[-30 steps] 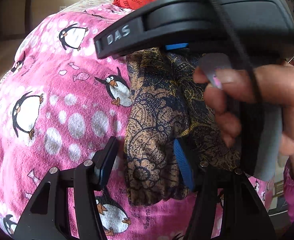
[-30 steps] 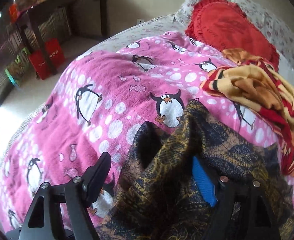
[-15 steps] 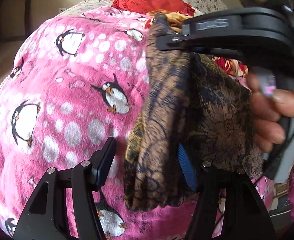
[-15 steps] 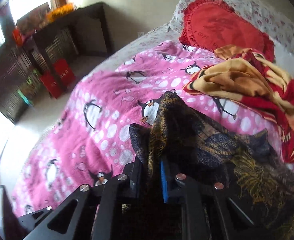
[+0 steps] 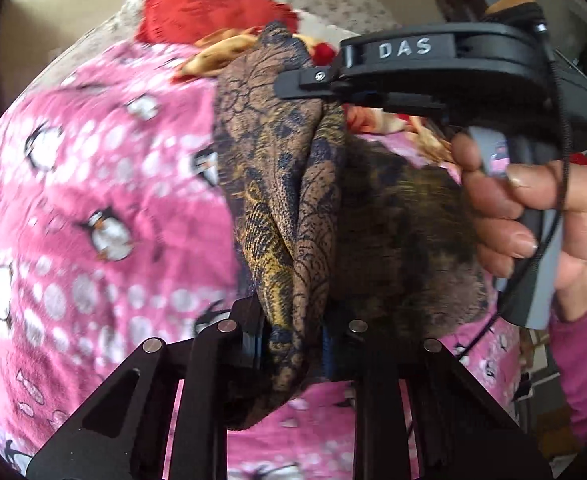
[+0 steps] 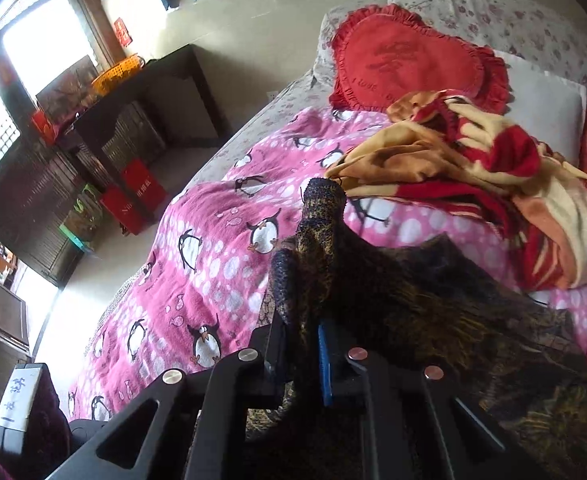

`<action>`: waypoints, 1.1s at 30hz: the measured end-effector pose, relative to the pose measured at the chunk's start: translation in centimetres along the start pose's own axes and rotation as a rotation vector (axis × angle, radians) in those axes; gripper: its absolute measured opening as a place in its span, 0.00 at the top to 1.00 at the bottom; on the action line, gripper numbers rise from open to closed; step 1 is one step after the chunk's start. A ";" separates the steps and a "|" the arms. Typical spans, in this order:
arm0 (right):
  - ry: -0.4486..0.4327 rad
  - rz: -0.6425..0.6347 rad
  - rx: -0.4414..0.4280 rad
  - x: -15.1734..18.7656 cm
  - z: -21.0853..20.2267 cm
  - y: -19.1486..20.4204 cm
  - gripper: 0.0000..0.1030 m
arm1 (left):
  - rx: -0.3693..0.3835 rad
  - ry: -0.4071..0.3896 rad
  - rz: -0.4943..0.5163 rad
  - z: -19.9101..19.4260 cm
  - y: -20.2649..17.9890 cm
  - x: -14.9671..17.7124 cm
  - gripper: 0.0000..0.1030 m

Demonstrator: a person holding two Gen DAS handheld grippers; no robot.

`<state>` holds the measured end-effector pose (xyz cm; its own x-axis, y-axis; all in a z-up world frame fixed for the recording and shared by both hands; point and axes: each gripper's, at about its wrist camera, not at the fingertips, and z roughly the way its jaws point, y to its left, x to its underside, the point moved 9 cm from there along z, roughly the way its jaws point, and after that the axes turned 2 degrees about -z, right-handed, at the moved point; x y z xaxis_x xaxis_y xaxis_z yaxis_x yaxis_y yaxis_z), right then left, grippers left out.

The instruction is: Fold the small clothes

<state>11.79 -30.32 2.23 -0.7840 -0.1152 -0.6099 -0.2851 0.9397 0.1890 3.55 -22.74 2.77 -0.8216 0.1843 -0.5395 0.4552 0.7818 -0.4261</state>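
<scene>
Pink fleece with penguins and white dots covers the bed (image 5: 93, 208) in the left wrist view, with a red cushion (image 5: 209, 8) at its far end. Over this blanket hangs a brown and dark blue patterned cloth (image 5: 285, 184), bunched into vertical folds. The left gripper (image 5: 291, 344) has its two fingers pressed close on the lower end of that cloth, whose tail droops below them. At the top of the cloth the right gripper (image 5: 321, 88), black and marked DAS, comes in from the right and pinches the upper edge, and the person's right hand (image 5: 533, 224) grips its handle, with a pink sleeve at the wrist. Behind it lies part of a yellow and red blanket (image 5: 221, 50). From the right wrist view, the penguin blanket (image 6: 213, 248) runs toward a heart-shaped red cushion (image 6: 413, 60) and a white pillow (image 6: 541, 108), with the crumpled yellow and red blanket (image 6: 493, 184) beside them. The right gripper (image 6: 301, 344) is narrowed onto the patterned cloth (image 6: 321, 232), which sticks up past the fingertips in a blunt peak and spreads down to the right. Beyond the bed stand a dark table (image 6: 153, 88), red bags (image 6: 133, 196) and a bright window (image 6: 41, 52).
</scene>
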 end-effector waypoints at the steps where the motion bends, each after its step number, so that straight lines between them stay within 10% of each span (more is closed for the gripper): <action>1: -0.005 0.000 0.003 -0.1 -0.6 -0.5 0.89 | 0.010 0.000 0.012 0.0 -1.0 -0.3 0.84; 17: -0.100 0.112 0.191 4.4 -14.9 -15.7 0.90 | 0.198 0.091 0.283 6.2 -20.4 -2.5 0.85; 27: -0.029 0.304 0.327 11.7 -13.7 -26.6 0.90 | 0.192 0.242 0.278 12.9 -23.8 1.9 0.84; 33: -0.116 0.360 0.301 13.3 -16.0 -25.9 0.55 | 0.166 0.146 0.327 7.4 -21.8 0.9 0.38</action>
<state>-0.08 -61.35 1.48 -0.7318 0.2556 -0.6318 0.1794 0.9666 0.1833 -4.54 -44.02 6.22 -0.6585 0.5002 -0.5622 0.7407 0.5627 -0.3670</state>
